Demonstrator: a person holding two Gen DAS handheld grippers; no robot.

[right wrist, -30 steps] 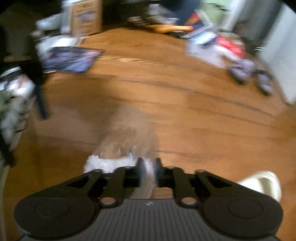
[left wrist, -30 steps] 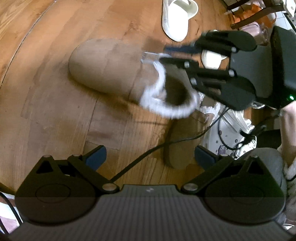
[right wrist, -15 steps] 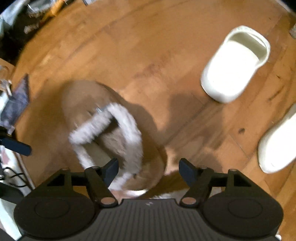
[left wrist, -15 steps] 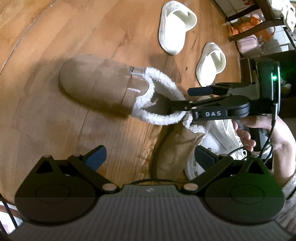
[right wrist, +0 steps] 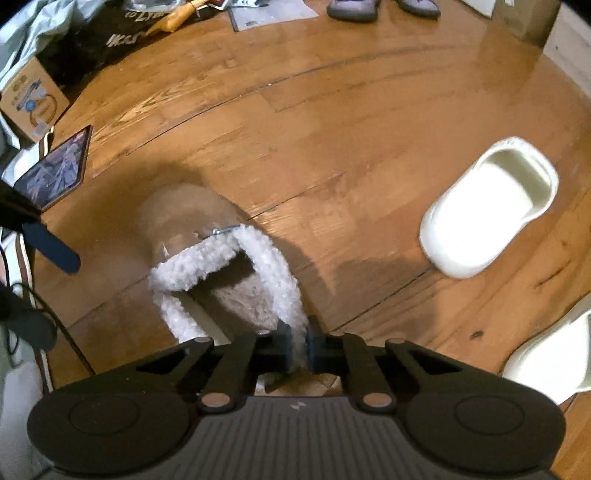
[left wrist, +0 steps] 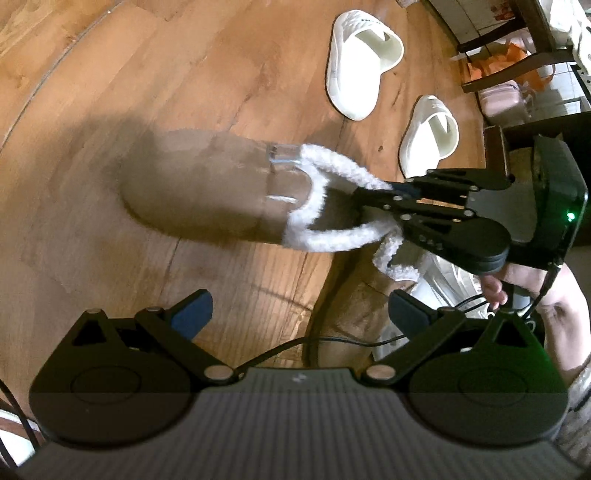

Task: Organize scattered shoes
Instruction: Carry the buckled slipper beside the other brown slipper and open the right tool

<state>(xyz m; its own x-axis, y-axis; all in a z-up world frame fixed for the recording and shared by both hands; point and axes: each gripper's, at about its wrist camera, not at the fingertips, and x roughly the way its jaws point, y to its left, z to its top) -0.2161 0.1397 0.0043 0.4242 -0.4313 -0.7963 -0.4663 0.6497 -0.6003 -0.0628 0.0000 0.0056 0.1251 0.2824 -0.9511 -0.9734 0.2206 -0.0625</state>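
Observation:
A tan slipper [left wrist: 207, 188] with a white fleece rim lies on the wooden floor, toe to the left in the left wrist view. My right gripper [left wrist: 373, 201] comes in from the right and is shut on the fleece rim at the heel. In the right wrist view the same slipper [right wrist: 184, 218] points away from me, with the right gripper [right wrist: 299, 339] pinching its right rim. My left gripper [left wrist: 299, 314] hovers open above the floor, holding nothing. A second tan slipper [left wrist: 354, 317] lies partly hidden under it.
Two white slides [left wrist: 360, 62] [left wrist: 430, 133] lie on the floor beyond the slipper. A tablet [right wrist: 55, 173], a cardboard box [right wrist: 33, 99] and bags crowd the left edge. Grey shoes [right wrist: 351, 7] sit at the far end. A cable [left wrist: 332, 341] runs by the left gripper.
Half a second ago the right gripper's jaws stood wide over the slipper's heel; now they are closed on the fleece rim. The right gripper has rolled. The left gripper has stayed put.

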